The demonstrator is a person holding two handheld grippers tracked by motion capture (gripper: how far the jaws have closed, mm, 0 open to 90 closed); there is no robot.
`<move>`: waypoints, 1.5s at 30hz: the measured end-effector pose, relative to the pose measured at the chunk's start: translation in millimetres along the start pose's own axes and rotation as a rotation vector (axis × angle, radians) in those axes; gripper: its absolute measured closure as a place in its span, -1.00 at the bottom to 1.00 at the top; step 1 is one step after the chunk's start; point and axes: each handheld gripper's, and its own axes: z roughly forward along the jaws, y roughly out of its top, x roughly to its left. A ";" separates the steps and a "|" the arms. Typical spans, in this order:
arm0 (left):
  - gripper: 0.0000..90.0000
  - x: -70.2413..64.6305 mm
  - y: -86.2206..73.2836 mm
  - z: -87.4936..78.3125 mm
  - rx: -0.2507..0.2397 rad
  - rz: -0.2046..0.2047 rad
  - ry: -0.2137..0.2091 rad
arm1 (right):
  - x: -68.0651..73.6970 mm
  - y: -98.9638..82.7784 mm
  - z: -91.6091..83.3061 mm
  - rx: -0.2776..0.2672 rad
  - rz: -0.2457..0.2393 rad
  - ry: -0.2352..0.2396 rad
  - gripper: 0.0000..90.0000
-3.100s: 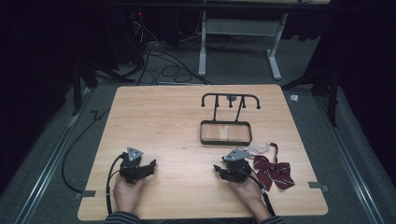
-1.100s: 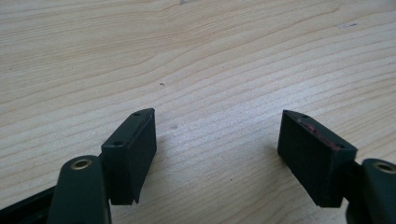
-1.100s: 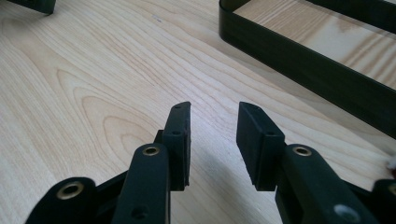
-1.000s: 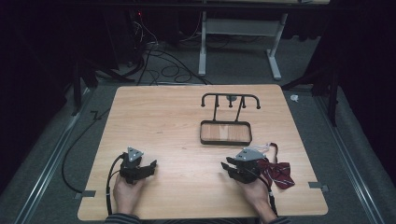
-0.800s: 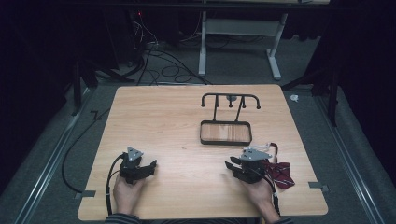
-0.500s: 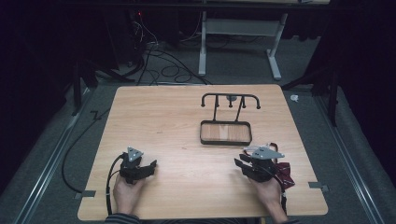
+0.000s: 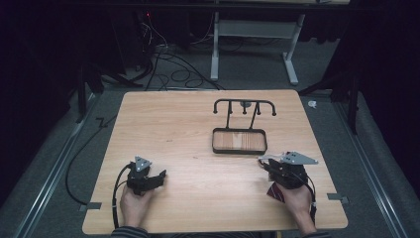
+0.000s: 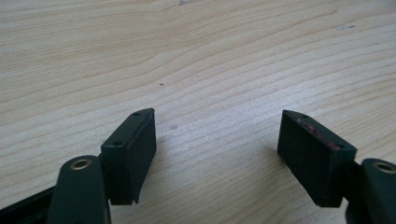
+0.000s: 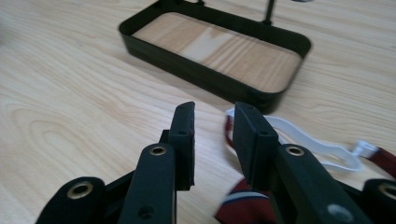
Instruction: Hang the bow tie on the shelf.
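A person works two hand-held grippers at a light wooden table (image 7: 198, 124). The right gripper (image 7: 267, 166) has shifted rightward along the near edge since three seconds ago and now sits over the dark red striped bow tie (image 7: 275, 192), which then lay in the open just to its right and is now mostly hidden beneath the gripper and the right hand (image 7: 297, 198). In the right gripper view the jaws stand a narrow gap apart, released and gripping nothing, with the bow tie (image 9: 243, 207) and its white strap (image 9: 308, 140) lying on the wood just beyond and under the right-side jaw. The black wire stand with its wood-floored tray (image 7: 239, 142) stays just beyond that gripper, near the table's middle right. The left gripper (image 7: 156, 177) has kept its place at the near left, jaws spread wide over bare wood, holding nothing.
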 end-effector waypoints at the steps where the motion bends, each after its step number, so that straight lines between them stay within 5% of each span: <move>1: -0.36 0.0 0.0 -0.1 0.002 0.001 0.000 | -2.2 -0.1 -0.9 0.003 0.006 -0.007 0.58; 21: -0.35 -0.9 0.2 0.2 0.003 0.009 0.009 | -60.7 -0.5 -9.8 0.049 0.076 -0.141 0.55; 45: -0.35 -1.0 0.4 0.4 0.003 0.007 0.009 | -85.1 8.8 20.8 0.130 0.076 -0.185 0.59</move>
